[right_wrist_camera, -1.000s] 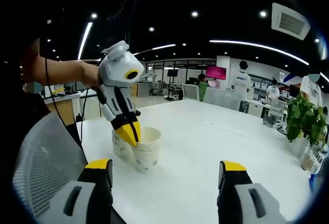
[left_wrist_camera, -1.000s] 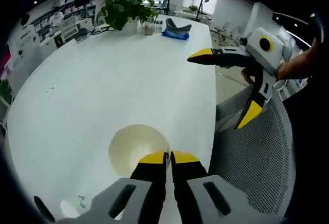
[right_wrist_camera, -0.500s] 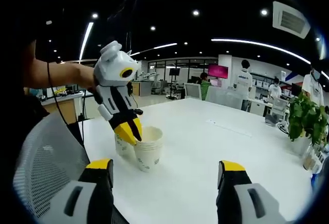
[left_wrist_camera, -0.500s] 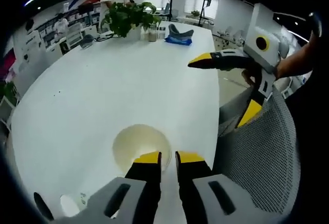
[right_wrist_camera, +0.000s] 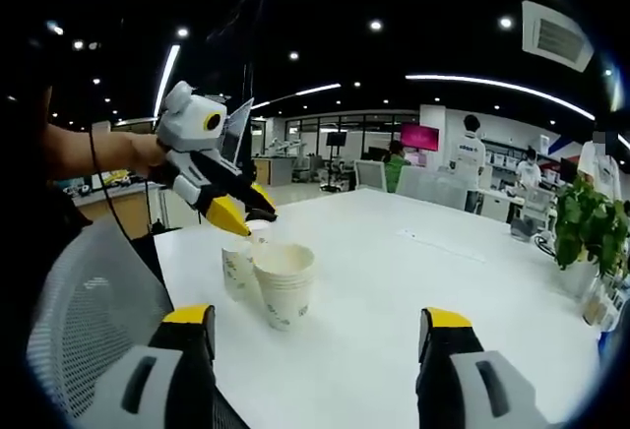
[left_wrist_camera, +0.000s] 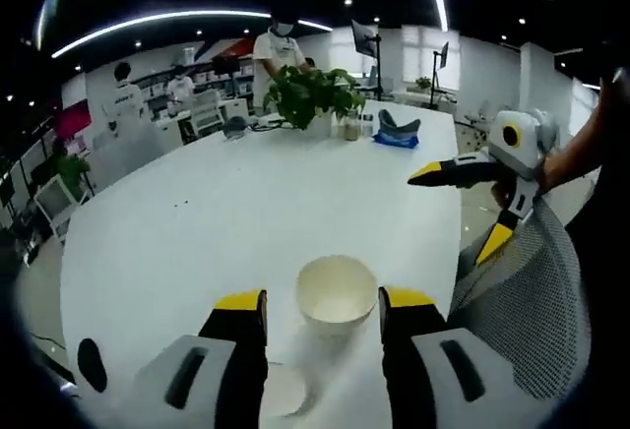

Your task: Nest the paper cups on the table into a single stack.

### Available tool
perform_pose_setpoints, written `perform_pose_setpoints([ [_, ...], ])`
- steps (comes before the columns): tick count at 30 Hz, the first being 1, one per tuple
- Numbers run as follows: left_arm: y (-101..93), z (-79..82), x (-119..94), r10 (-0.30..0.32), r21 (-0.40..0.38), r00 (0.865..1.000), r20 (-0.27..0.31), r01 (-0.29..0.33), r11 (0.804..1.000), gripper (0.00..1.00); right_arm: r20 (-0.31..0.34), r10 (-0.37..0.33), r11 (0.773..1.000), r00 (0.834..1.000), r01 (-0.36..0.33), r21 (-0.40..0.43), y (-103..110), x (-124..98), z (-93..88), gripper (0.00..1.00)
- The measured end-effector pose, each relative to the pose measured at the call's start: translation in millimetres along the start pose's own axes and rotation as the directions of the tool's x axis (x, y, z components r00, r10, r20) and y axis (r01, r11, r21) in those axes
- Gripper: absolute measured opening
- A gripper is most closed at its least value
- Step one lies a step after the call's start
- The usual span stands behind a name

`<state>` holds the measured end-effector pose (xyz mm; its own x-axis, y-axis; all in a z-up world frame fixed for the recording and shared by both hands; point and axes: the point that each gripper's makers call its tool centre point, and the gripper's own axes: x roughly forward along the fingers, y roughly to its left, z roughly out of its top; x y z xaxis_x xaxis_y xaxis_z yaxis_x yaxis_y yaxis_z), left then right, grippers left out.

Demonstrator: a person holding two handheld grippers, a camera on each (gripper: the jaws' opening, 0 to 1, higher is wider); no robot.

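Observation:
A stack of nested white paper cups stands near the corner of the white table. A single printed cup stands just behind it, close against it. In the left gripper view the stack appears from above, just ahead of my left gripper, which is open and holds nothing. The single cup sits low between that gripper's jaws. From the right gripper view, my left gripper hovers above the two cups. My right gripper is open and empty, back from the stack; it also hangs past the table edge.
A grey mesh chair stands at the table's near edge. A potted plant, small bottles and a blue object sit at the far end. People stand in the office behind. The broad white tabletop lies in between.
My left gripper, shut on the stack's rim a second ago, has opened, let go and pulled up and back from the cups. The right gripper stays open and still.

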<state>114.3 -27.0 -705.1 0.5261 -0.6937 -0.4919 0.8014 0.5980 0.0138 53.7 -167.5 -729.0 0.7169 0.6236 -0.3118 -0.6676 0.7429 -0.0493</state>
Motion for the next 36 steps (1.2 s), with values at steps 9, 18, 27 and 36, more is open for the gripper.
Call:
perform_pose_setpoints([
  [9,23.3,-40.4,-20.6,0.104,-0.021,0.994,-0.021,-0.104,0.994,0.49,-0.011,0.019,1.000,1.000,-0.019,0.000,2.9,1.9,-2.4,0.87],
  [18,27.7,-63.4,-12.2,0.114,-0.008,0.991,-0.076,-0.115,0.993,0.48,-0.007,0.013,1.000,1.000,-0.013,0.003,1.5,1.5,-1.8,0.86],
  [27,34.8,-76.0,0.5,0.088,-0.005,0.990,-0.113,-0.089,0.996,0.44,-0.011,0.011,1.000,1.000,-0.011,0.000,0.7,1.4,-2.7,0.86],
  [36,35.4,-84.2,7.4,0.065,0.018,0.986,-0.153,-0.063,0.998,0.37,-0.008,0.001,1.000,1.000,-0.001,0.002,-1.5,1.0,-2.3,0.86],
])
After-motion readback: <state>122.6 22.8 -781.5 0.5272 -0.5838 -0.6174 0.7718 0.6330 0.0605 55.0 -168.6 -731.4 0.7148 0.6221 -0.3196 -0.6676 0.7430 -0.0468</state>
